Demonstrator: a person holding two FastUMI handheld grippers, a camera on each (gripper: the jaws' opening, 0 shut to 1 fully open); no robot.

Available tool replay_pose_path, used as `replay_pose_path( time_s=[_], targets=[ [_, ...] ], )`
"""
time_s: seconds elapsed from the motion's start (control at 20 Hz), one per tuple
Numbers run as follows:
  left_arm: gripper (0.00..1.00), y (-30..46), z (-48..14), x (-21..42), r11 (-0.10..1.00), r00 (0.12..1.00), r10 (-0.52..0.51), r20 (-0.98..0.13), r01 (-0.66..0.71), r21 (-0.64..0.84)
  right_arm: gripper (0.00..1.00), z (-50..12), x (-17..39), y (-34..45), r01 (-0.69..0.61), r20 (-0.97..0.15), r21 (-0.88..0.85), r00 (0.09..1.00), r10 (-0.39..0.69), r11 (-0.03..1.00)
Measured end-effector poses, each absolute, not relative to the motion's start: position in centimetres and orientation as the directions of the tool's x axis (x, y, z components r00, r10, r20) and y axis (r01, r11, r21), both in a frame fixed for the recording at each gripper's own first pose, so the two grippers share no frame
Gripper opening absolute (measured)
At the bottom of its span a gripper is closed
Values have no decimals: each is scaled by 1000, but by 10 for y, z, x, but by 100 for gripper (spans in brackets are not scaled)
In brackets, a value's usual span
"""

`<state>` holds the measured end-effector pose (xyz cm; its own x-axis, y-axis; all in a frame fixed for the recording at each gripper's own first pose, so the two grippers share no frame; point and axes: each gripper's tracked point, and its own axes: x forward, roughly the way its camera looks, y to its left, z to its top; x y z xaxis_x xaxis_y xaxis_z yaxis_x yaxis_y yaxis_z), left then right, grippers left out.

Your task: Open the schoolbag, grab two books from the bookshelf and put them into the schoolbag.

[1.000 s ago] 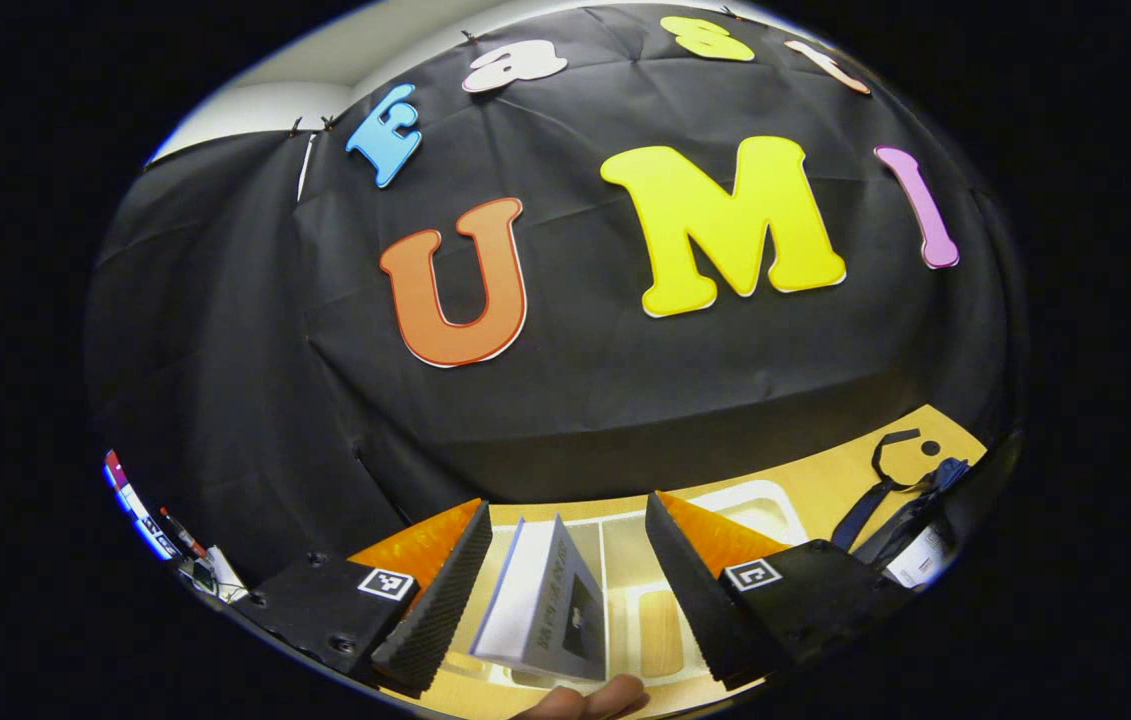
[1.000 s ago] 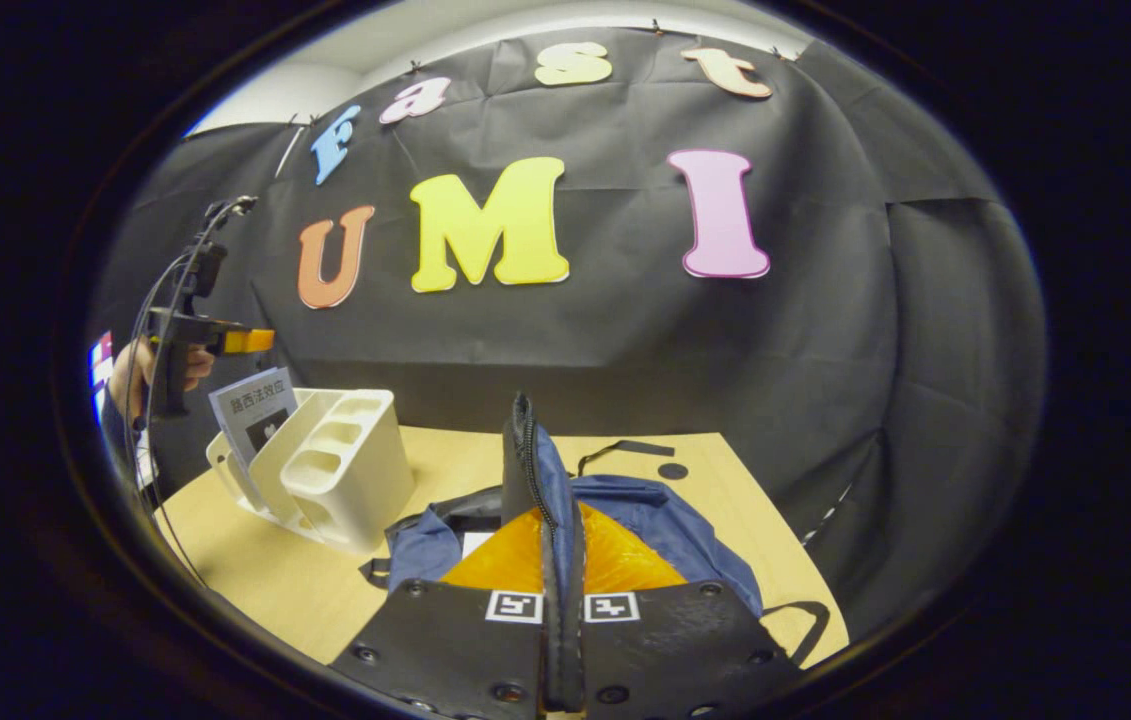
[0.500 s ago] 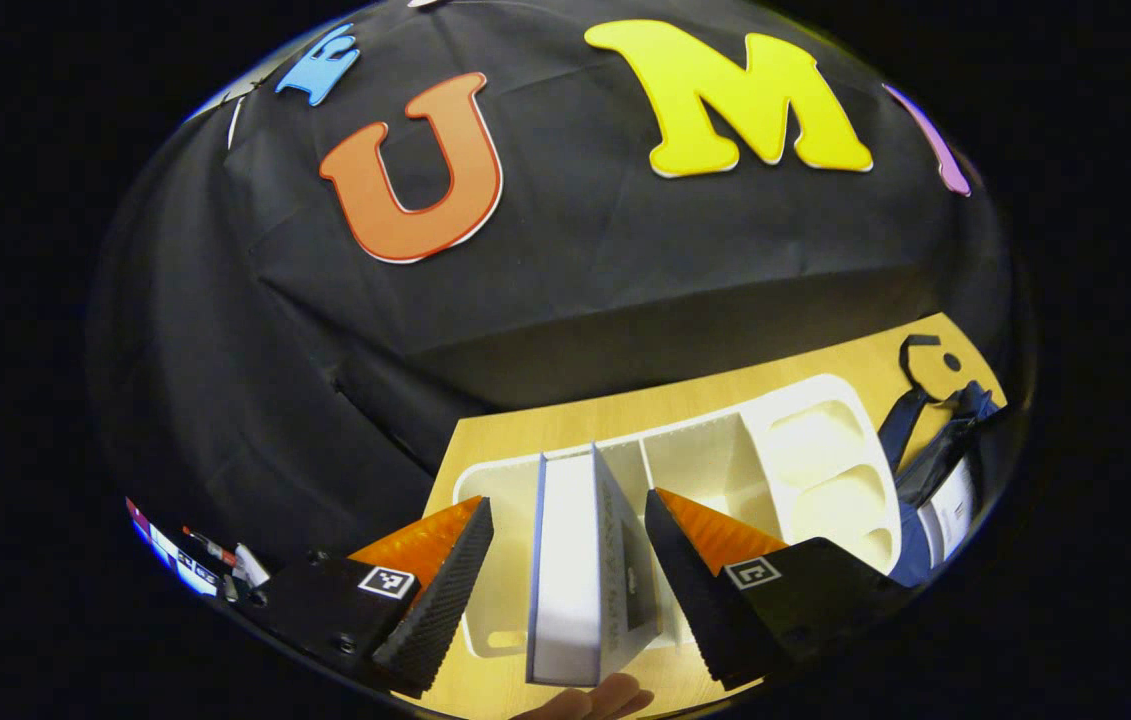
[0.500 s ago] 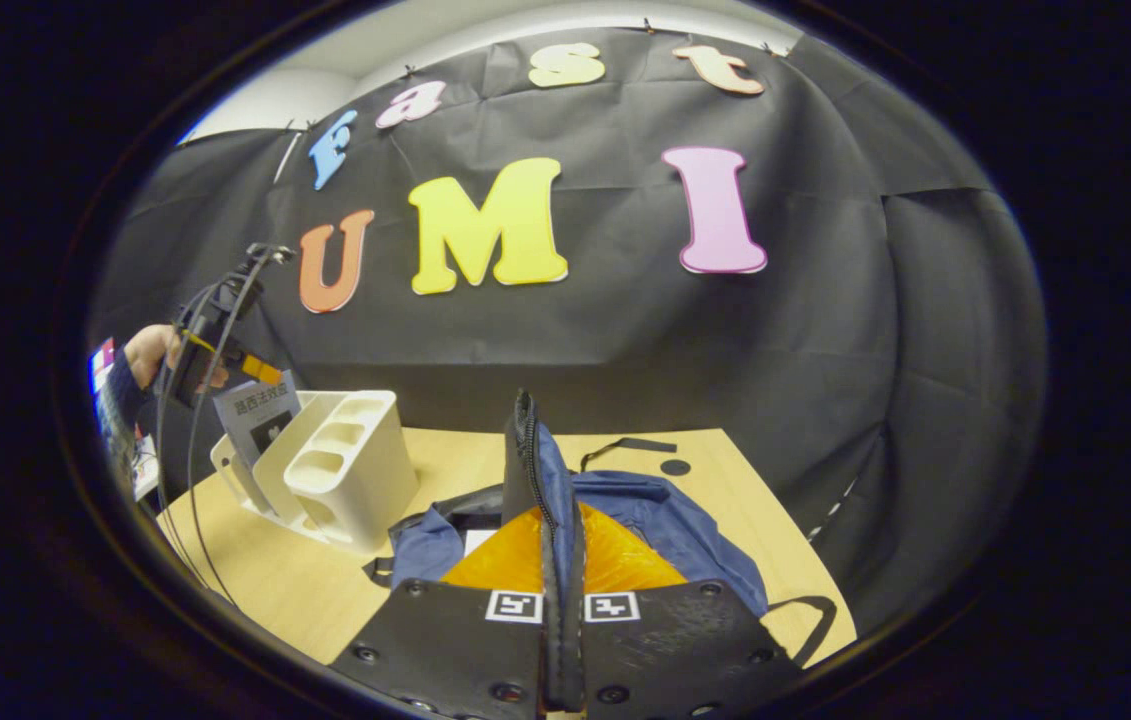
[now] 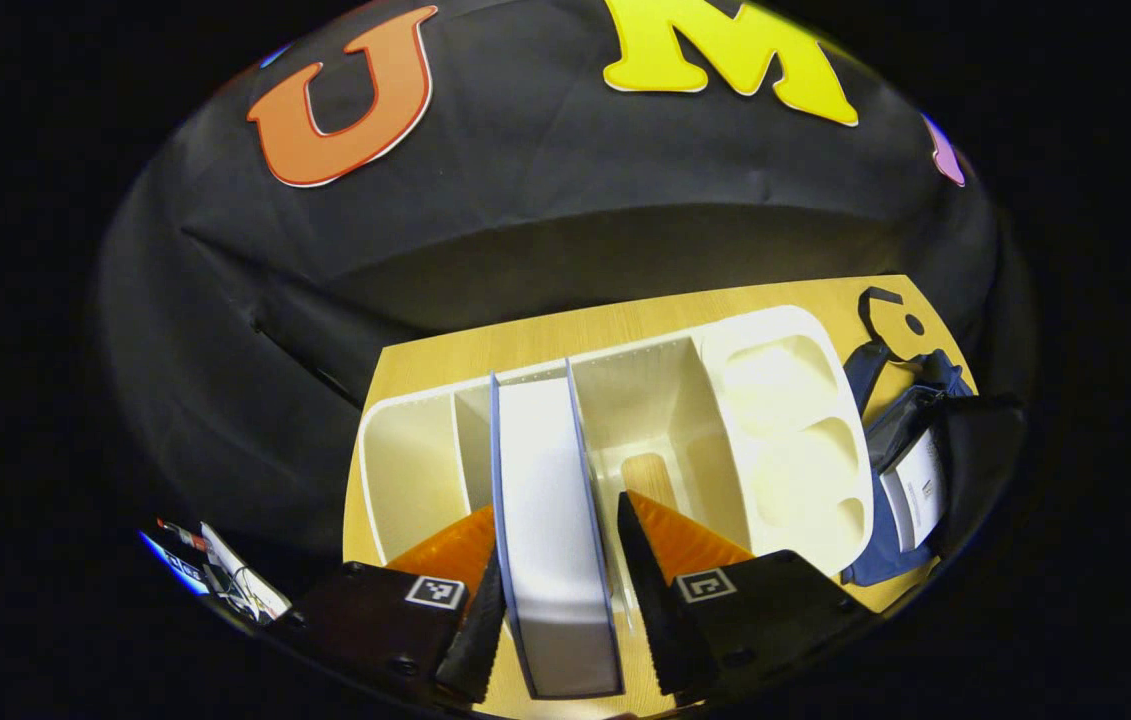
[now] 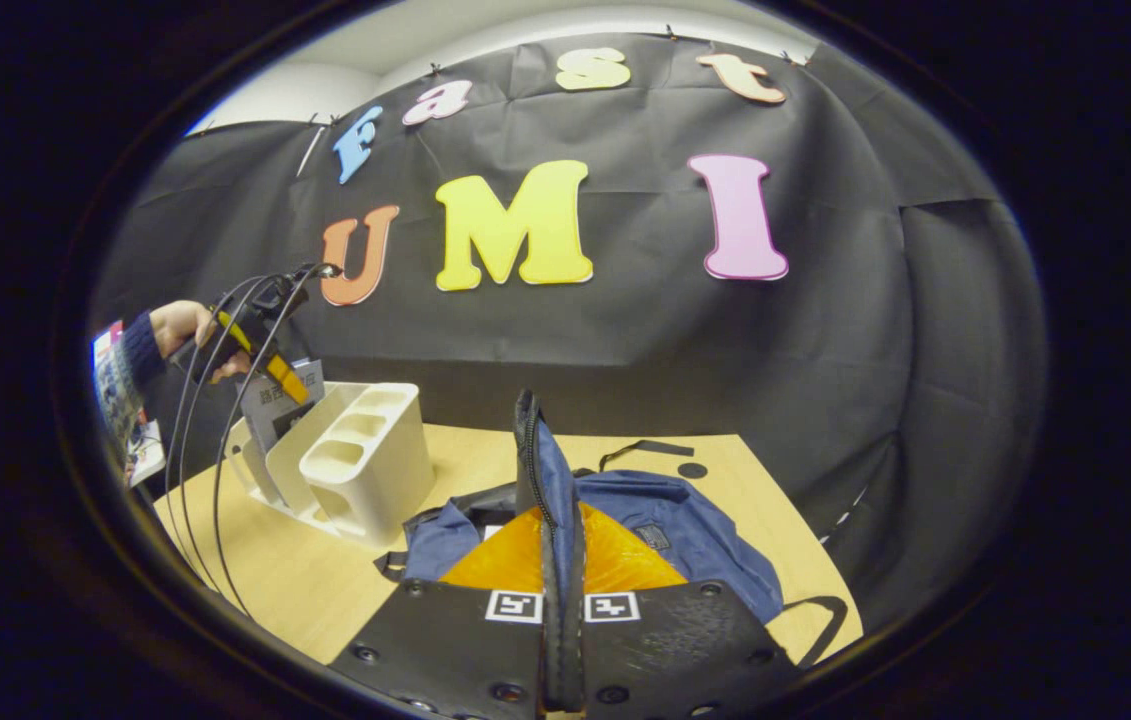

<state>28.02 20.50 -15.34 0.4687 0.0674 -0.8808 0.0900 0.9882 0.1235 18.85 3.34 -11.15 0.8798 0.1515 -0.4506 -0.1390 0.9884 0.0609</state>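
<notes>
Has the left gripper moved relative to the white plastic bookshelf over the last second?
Yes. In the right gripper view the left gripper has dropped from above the white plastic bookshelf down to its top, tilting nose-down onto the grey-covered book.

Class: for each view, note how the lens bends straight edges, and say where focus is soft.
Left gripper view: the bookshelf walls and table edge bow strongly; the book looks sharp. Right gripper view: the schoolbag flap close to the lens looks slightly soft.

The left hand-held gripper (image 5: 553, 600) tilts steeply downward, fingers spread apart. The right hand-held gripper (image 6: 562, 560) is level, its fingers pinched together. A hand (image 6: 187, 330) grips the left one.
</notes>
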Motion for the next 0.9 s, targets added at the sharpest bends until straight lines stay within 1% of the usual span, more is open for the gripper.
replay_pose_path(
  time_s=[0.05,0.1,0.2,0.25,0.3,0.5,0.75,0.9],
  targets=[
    [57,207,-156,280,988,461,75,-884,85,128,0,-112,188,32,-139,-451,63,879,153,988],
    [50,207,-156,276,990,455,79,-887,71,125,1,-112,188,31,-143,-444,68,882,158,987],
    [48,208,-156,275,992,456,77,-887,55,114,0,-114,192,29,-142,-442,86,882,166,986],
    [48,208,-156,276,993,463,70,-884,49,104,2,-118,193,28,-141,-449,91,878,167,986],
    [46,207,-158,274,995,462,60,-885,45,90,1,-119,194,26,-140,-460,92,872,167,986],
    [45,208,-158,269,999,479,36,-877,10,47,1,-118,193,29,-149,-459,87,871,172,985],
    [44,206,-141,250,999,503,24,-864,-37,6,1,-118,188,30,-144,-460,97,871,173,985],
    [45,205,-132,237,998,539,-3,-843,-45,-33,1,-118,188,31,-144,-453,94,875,171,985]
  ],
)
